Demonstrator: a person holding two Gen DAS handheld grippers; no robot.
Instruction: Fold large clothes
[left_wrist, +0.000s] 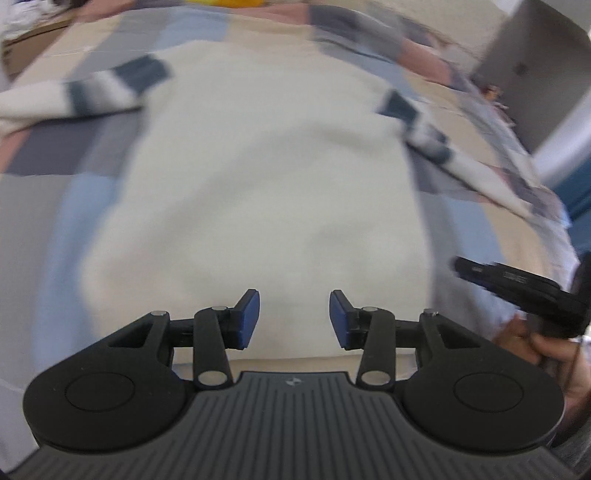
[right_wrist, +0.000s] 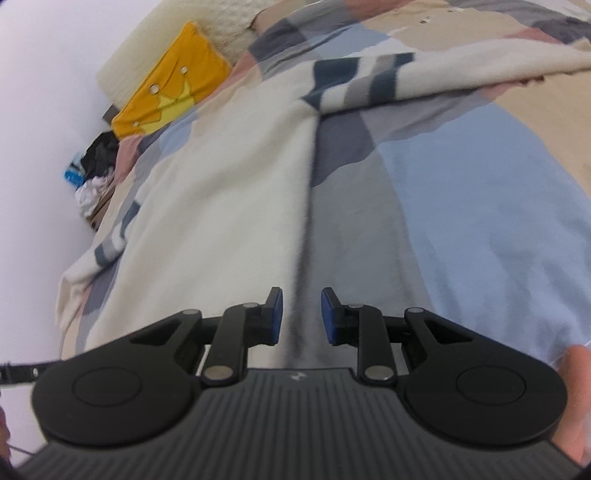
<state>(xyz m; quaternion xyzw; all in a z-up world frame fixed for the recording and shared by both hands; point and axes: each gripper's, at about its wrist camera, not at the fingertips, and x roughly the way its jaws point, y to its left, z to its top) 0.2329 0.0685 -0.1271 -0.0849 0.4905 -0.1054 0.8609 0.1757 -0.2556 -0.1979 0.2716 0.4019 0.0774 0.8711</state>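
1. Biggest thing here is the bed, covered in a patchwork bedspread (right_wrist: 461, 192) of light blue, grey, beige and pink blocks. It fills most of both wrist views.

2. On top of it lies the cream sweater (left_wrist: 266, 177), spread out flat with its body running up the middle of the left wrist view. Both sleeves stick out to the sides, and each has dark teal and grey stripes across it. In the right wrist view its straight side edge runs down toward the camera, with one striped sleeve (right_wrist: 369, 83) stretched off to the upper right.

3. At the head of the bed, a yellow pillow (right_wrist: 173, 81) with a crown design leans against a cream fluffy cushion (right_wrist: 221, 26). Below those, off the bed's edge, there's a heap of dark and white clothes (right_wrist: 94, 166).

4. Left gripper (left_wrist: 294, 317): jaws clearly apart, blue pads facing each other, nothing between them. It hovers over the lower part of the sweater body. That view is pretty blurry.

5. Right gripper (right_wrist: 301, 314): jaws parted by a narrower gap, gripping nothing. It sits right over the sweater's side edge, cream fabric to one side, bedspread to the other. It also shows at the right edge of the left wrist view, held in a hand (left_wrist: 546, 347).
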